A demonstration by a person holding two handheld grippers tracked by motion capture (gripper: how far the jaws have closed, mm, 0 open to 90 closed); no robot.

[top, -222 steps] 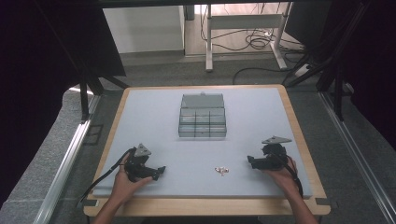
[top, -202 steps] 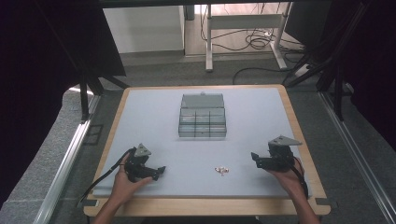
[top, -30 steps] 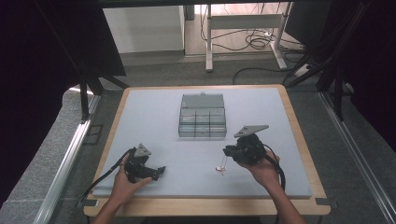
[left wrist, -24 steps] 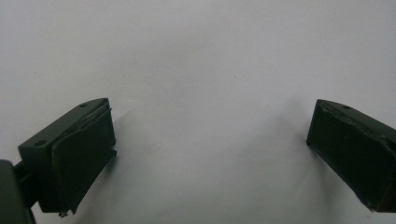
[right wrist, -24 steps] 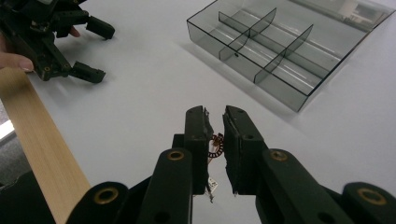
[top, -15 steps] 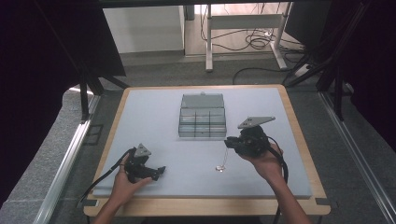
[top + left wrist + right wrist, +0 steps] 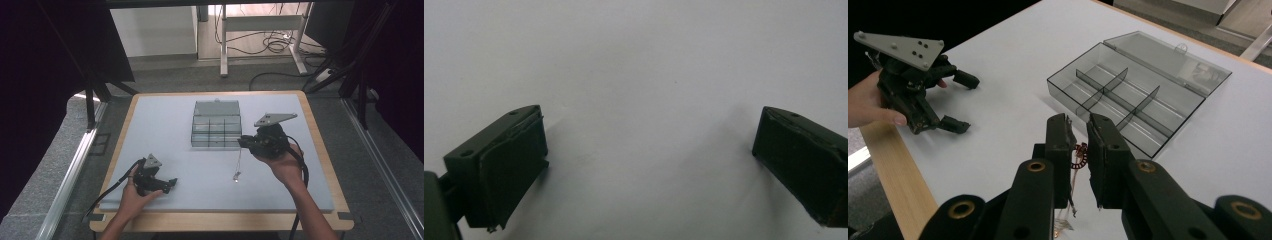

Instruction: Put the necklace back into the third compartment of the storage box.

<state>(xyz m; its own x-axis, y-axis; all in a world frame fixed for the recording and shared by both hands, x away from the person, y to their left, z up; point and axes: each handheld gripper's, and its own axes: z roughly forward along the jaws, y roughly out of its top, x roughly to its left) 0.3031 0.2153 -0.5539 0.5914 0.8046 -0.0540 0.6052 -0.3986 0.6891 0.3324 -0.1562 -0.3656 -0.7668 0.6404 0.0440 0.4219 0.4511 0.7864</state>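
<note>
Coppery necklace (image 7: pixel 1079 156) | clamped in right claw (image 7: pixel 1079 131) | left claw (image 7: pixel 649 160) apart, on table

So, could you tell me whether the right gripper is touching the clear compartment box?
Apart. In the high view, the right gripper hangs beside the clear compartment box, holding a thin chain; the right gripper view shows table between them.
</note>
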